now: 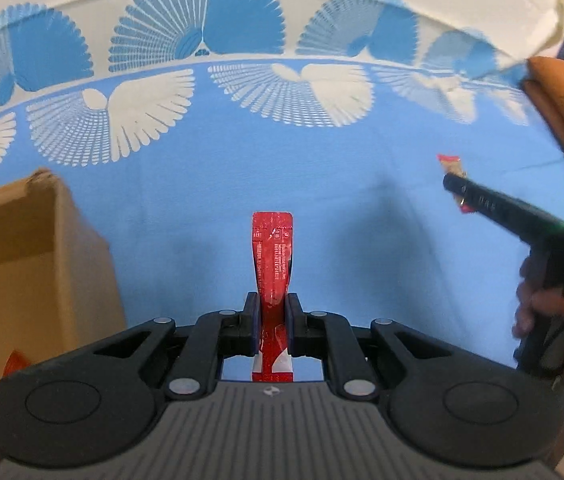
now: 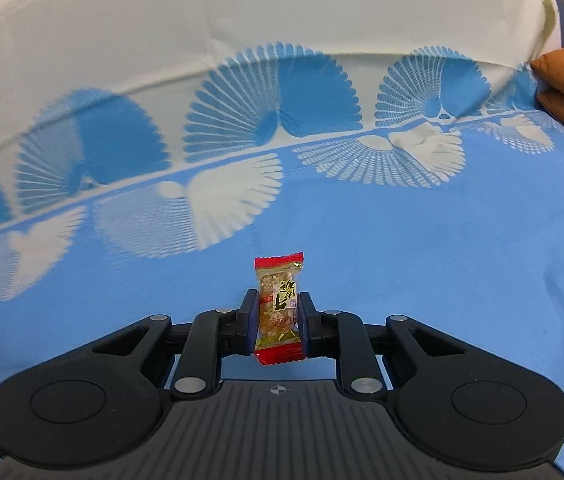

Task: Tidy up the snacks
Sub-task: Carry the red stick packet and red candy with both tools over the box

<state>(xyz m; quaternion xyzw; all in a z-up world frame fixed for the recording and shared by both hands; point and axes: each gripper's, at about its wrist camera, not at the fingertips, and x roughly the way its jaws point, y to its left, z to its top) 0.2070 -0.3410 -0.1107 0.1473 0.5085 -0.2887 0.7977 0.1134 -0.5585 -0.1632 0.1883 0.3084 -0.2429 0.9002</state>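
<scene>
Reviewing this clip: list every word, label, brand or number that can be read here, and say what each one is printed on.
Nothing here can be quoted with confidence.
Red snack packet in the left gripper: lines of small white print and small symbols, too small to read.
Clear snack packet with red ends in the right gripper: large black characters on a yellow patch and a small red label, too blurred to transcribe.
Cardboard box: no print visible.

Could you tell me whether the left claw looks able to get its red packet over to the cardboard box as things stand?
Probably yes: the left claw grips the red packet, and the cardboard box sits open just to its left with only bare blue cloth between.
</scene>
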